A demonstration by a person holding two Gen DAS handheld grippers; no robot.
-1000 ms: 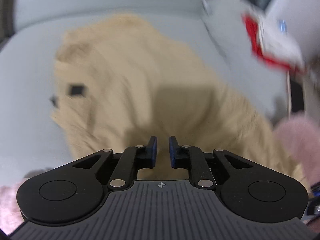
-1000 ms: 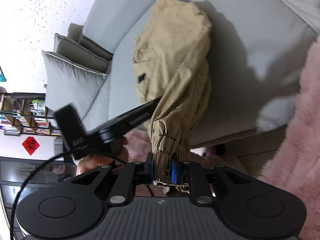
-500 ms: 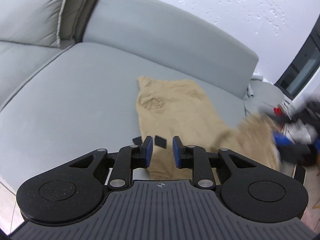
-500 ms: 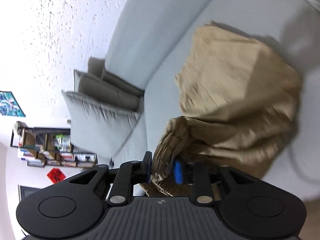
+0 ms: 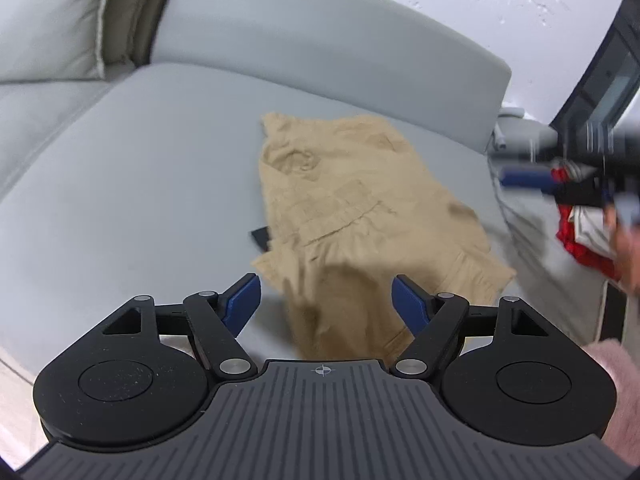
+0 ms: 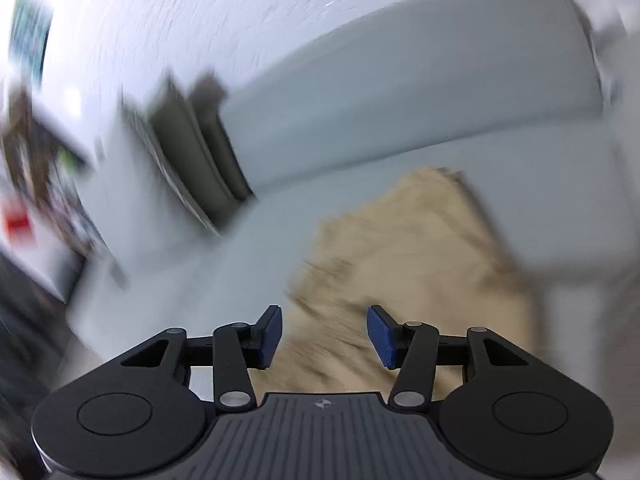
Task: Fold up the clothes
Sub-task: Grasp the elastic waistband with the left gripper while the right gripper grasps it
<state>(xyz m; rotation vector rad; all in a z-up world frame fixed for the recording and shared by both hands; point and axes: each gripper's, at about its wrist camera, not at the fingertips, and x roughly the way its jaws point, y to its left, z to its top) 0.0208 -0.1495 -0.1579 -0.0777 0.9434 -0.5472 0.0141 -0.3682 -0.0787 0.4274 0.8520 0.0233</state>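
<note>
**Two grippers wide, pants down on the sofa**

Two sets of jaws spread and nothing between them: that is the story right now. From the left wrist view, the left gripper point(image 5: 326, 306) hovers with its blue pads point(image 5: 240, 306) wide apart, and the tan pants point(image 5: 360, 216) lie just ahead of it and below, spread over the grey sofa point(image 5: 140, 184) seat. The near edge of the cloth runs in under the gap between the pads without touching either one, so this gripper holds nothing. My read: it sits open over that near edge because that is the next place to pinch for a fold. Off to its right, blurred, the right gripper point(image 5: 560, 178) crosses in front of some red cloth point(image 5: 580, 240). A small black tag point(image 5: 262, 236) peeks from under the pants' left edge. A cushion point(image 5: 52, 20) stands far ahead and to the left.

Over to the right wrist view, heavily smeared by motion. The right gripper point(image 6: 324, 334) also shows its pads parted, empty, with the pants point(image 6: 420, 260) ahead of it and slightly right on the seat. The blur suggests a fast swing, likely clearing away so the cloth can settle flat. Cushions point(image 6: 196, 144) sit ahead to its left.

The pants look roughly doubled over, rumpled, not yet squared; I judge the fold partway done.
</note>
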